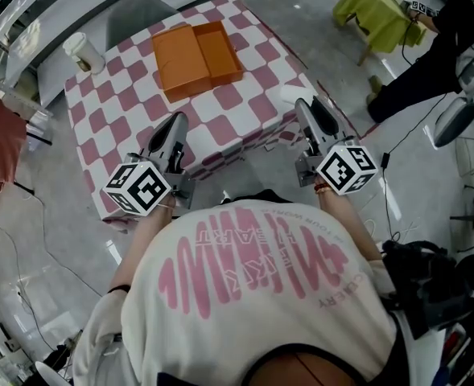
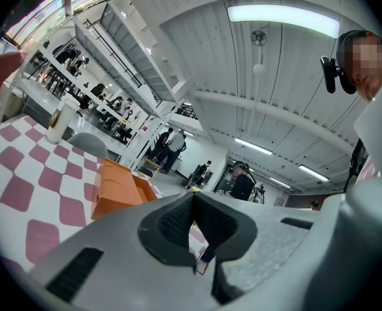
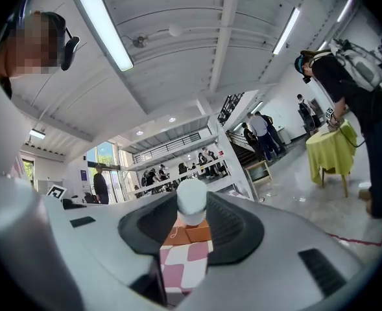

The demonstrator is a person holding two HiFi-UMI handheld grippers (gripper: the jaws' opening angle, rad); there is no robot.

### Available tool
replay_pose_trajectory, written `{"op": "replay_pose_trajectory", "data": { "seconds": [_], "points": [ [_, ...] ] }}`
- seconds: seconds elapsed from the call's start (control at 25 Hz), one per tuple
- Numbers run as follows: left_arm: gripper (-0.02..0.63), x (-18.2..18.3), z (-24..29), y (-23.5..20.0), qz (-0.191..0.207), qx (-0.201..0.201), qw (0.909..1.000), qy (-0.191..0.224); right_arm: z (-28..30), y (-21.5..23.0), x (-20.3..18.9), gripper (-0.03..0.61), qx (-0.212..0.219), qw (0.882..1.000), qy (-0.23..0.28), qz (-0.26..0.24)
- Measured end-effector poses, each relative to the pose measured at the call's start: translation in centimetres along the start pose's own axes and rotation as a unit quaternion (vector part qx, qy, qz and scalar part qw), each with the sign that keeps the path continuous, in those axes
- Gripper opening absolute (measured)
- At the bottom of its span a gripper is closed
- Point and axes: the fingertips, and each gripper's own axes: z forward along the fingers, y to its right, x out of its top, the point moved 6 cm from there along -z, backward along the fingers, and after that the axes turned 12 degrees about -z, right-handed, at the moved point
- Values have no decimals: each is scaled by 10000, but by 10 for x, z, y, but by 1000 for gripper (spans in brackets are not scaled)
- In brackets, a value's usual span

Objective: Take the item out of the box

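An open orange box (image 1: 220,51) lies on the pink-and-white checked table (image 1: 245,107), its lid (image 1: 179,59) flat beside it; the inside looks bare. My right gripper (image 1: 303,104) is at the table's near right corner, shut on a white cylinder (image 1: 290,95). In the right gripper view the cylinder (image 3: 192,199) sits at the gripper's (image 3: 192,220) tips, and the box (image 3: 194,233) shows under it. My left gripper (image 1: 177,123) hovers at the near edge, shut with nothing in it. In the left gripper view its pads (image 2: 178,222) meet; the box (image 2: 116,196) lies ahead to the left.
A white cup (image 1: 84,52) stands at the table's far left corner, with a grey chair (image 1: 136,14) behind the table. To the right a person in black (image 1: 430,47) bends over a green-draped table (image 1: 373,6). Cables cross the floor (image 1: 27,240).
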Motion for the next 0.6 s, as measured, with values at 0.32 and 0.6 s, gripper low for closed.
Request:
{"op": "replay_pose_trajectory", "data": {
  "seconds": [0.32,0.6],
  "points": [
    [8,1,0,-9,-19,25,10000,9,-1,2,-7,137,-33,9999,-60,-146],
    [8,1,-3,-10,-36,49,10000,34,2,2,-5,137,-57,9998,-82,-199]
  ]
}}
